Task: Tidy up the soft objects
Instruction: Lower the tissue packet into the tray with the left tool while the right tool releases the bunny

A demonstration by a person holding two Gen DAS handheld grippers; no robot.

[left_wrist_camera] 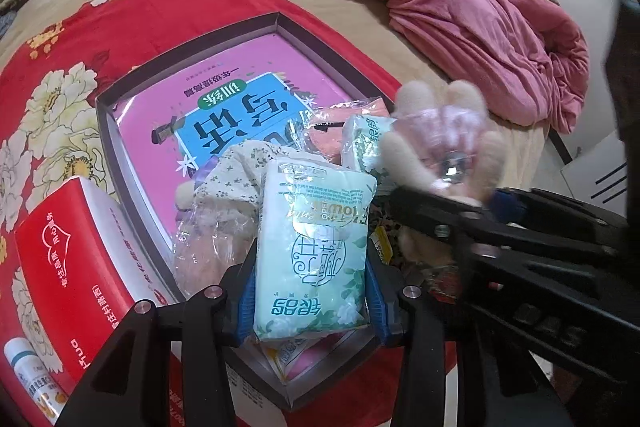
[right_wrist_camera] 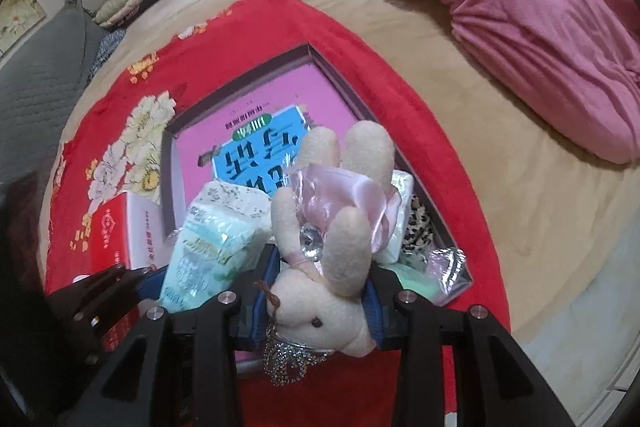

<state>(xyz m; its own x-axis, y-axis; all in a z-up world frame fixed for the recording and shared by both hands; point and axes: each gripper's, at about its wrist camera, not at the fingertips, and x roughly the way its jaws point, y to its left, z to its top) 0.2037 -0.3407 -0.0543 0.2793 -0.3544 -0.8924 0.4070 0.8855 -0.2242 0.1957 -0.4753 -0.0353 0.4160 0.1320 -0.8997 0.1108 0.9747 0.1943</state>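
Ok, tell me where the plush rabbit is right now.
The plush rabbit is clamped in the right gripper, held above the near end of the box, beside the tissue pack in the left gripper.

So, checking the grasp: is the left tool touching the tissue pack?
Touching. The left wrist view shows the left tool with both blue pads pressed against the sides of the tissue pack.

Bed [right_wrist_camera: 460,75]: red blanket [right_wrist_camera: 248,39], pink quilt [right_wrist_camera: 520,7]
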